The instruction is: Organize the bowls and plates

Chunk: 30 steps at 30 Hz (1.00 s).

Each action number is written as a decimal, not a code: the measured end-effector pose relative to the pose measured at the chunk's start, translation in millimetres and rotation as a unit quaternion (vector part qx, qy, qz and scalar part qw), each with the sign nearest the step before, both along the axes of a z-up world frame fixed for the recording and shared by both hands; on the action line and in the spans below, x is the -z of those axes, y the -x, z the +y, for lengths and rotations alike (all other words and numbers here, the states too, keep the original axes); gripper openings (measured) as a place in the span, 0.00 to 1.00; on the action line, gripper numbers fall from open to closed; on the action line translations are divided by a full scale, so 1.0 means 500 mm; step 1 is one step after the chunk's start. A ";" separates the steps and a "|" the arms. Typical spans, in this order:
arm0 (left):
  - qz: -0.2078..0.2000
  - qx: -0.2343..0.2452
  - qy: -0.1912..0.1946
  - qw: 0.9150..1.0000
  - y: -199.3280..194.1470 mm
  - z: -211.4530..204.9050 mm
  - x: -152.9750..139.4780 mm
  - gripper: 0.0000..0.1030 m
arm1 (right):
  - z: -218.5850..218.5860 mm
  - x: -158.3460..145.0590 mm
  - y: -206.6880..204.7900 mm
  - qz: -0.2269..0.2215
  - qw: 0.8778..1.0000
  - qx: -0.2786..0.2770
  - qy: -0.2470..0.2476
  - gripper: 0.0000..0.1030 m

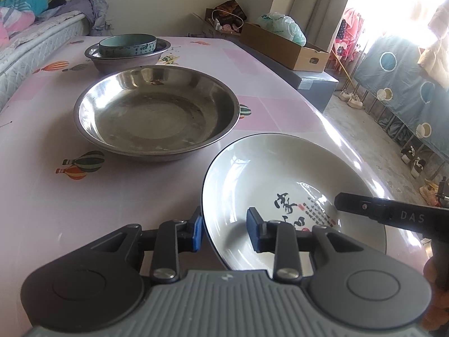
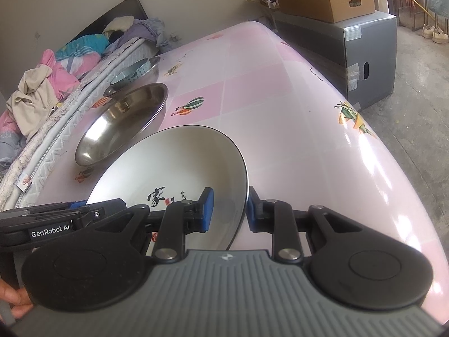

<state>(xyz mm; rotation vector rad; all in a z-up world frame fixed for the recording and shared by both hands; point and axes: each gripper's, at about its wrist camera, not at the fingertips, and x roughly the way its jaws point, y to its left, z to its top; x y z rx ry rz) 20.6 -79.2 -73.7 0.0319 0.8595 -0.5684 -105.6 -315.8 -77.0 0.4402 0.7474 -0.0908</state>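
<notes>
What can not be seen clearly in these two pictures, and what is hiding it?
- White ceramic plate: near rim hidden by the left gripper in the left wrist view; the small calligraphy is too small to read.
- Teal bowl: inside hidden by its own wall in both views.
- Small steel bowl under it: contents blocked by the teal bowl.
- Right gripper: both pads straddle the plate rim, but contact cannot be told.

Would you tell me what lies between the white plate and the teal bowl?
The large steel dish sits between the white plate and teal bowl, shown in both wrist views.
</notes>
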 end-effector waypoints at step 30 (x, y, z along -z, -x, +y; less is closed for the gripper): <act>0.000 0.000 0.000 1.000 0.001 -0.001 0.000 0.34 | -0.009 0.004 0.006 -0.006 1.000 0.006 -0.028 0.23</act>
